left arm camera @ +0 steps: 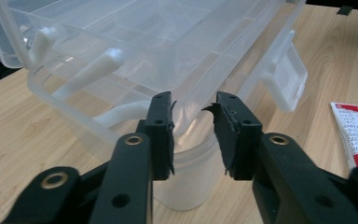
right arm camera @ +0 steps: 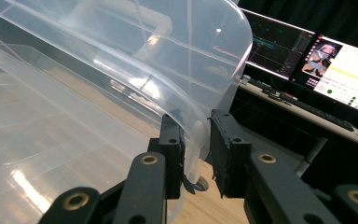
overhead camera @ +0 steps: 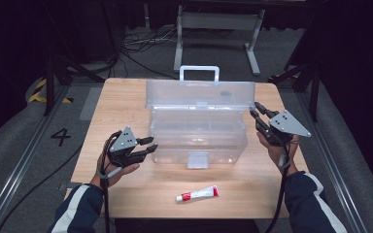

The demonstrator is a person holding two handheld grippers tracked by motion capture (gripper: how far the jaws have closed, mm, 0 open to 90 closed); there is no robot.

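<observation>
Clear plastic box [overhead camera: 197, 138] sits mid-bench, a little toward the far edge, its lid [overhead camera: 200, 93] swung up and standing open along the back with the carry handle [overhead camera: 199, 73] poking above it. The front latch [overhead camera: 197, 159] hangs down on the near wall.

My right tongs [overhead camera: 255, 108] are up at the lid's right-hand corner. In the right gripper view that curved lid edge [right arm camera: 200, 126] runs down between the two jaws, which are parted with a gap on either side of the plastic, so I'm straddling it, not yet pinching. My left tongs [overhead camera: 150, 143] are at the box's left end, also released; in the left gripper view the jaws frame the box's rounded lower corner [left arm camera: 193, 140] without touching it.

I read the step as steadying the box and working the lid. To do it well I want the right jaws deeper over the rim before I close, since that thin edge looks slippery and could pop out. Left side should press squarely on the wall so the light box doesn't skate.

The toothpaste tube [overhead camera: 197, 194] lies near the bench's front edge, well apart from the box, ready for loading.
</observation>
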